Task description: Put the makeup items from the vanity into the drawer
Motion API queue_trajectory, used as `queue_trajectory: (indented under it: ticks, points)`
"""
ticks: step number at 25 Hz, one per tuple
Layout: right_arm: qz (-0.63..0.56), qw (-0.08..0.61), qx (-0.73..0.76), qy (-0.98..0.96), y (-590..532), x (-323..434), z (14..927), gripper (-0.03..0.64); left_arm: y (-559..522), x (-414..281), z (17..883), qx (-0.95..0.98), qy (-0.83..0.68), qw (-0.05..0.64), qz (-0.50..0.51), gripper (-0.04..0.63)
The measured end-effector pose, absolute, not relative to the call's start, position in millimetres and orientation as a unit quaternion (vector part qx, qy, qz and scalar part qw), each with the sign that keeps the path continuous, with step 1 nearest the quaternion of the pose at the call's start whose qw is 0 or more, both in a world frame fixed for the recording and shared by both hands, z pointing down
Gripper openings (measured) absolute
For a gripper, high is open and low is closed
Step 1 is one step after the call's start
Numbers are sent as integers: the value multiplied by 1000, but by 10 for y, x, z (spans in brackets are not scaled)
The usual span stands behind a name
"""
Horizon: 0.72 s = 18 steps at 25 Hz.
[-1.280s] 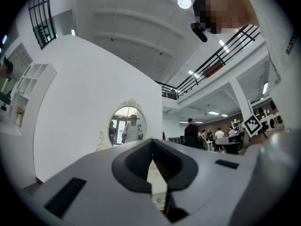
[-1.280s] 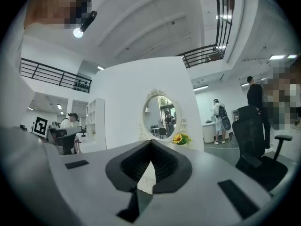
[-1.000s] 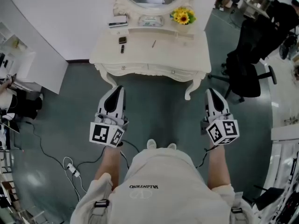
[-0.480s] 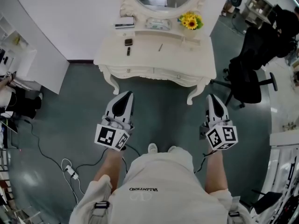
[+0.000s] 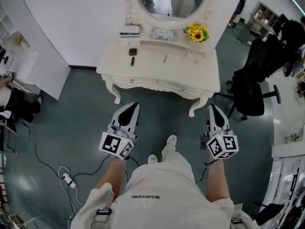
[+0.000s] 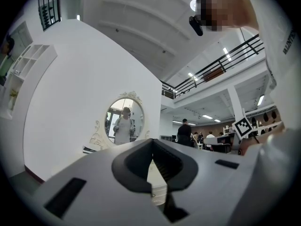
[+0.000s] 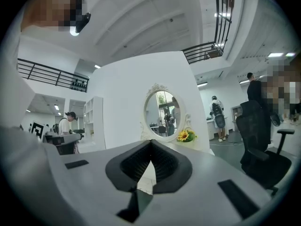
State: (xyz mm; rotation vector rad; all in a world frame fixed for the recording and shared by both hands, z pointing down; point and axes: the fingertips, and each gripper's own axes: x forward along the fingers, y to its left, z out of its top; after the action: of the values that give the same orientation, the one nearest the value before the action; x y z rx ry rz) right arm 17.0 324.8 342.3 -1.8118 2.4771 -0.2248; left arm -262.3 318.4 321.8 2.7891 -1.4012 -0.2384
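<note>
From the head view, we stand short of the cream carved vanity worktop (image 5: 190,70). The small dark makeup items (image 5: 133,52) lie on its rear half, so we step closer first.

In the left gripper view, the left gripper (image 6: 153,149) has its jaws pressed together, empty.

In the right gripper view, the right gripper (image 7: 150,150) is likewise closed, so we spread both at the vanity.

**Clerk:** Entry one, the left gripper (image 5: 134,105). Condition?

**Checker:** It points forward, about level. The jaws are pressed together with their tips meeting and nothing between them. The left marker cube (image 5: 114,145) sits at its rear. The bare left forearm (image 5: 110,175) runs back from behind the cube.

**Clerk:** Entry two, the right gripper (image 5: 211,108)?

**Checker:** It also points forward and level, roughly parallel to the left gripper and well apart to its right. Its jaws are closed on each other and empty. The right marker cube (image 5: 222,147) is at the back, with the right forearm (image 5: 215,178) behind it.

**Clerk:** The hands themselves?

**Checker:** In the head view both are hidden beneath the cubes.
</note>
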Motion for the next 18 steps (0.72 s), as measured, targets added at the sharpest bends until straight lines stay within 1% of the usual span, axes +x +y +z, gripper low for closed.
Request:
queue_trajectory:
  ticks: [10,18]
  points:
    - [-81,33,-574,814,2709,257,3533,11,2681,-2258,3188,895,-440,10,-80,2]
    - [-93,41,-571,814,2112,605,3571,11,2086,-1845,3175,899,-432,5,-64,2]
